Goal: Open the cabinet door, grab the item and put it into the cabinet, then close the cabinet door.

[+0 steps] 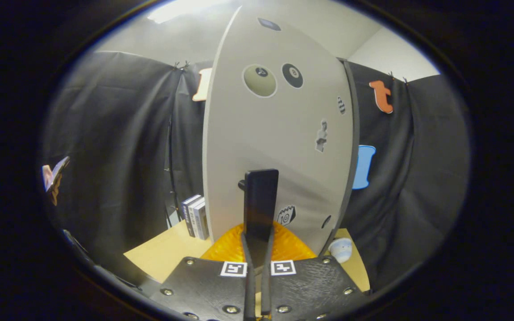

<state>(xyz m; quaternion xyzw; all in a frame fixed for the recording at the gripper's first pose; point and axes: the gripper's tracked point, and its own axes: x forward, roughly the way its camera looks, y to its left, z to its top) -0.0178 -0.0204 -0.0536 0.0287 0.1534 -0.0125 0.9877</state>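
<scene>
The pale cabinet door [279,133], dotted with stickers, stands upright right in front of me. Its dark edge [351,133] shows along the right side. A black vertical handle [261,200] sticks out from the door's lower part. My gripper [257,240] is shut on the lower end of that handle, one finger pressing on each side. A small white rounded item [341,248] lies on the yellow table [167,254], to the right of the fingers near the door's bottom corner.
Several upright books [196,216] stand on the table left of the door, against the black booth cloth [118,147]. More cloth hangs to the right of the door. A small card-like object [54,174] shows far to the left.
</scene>
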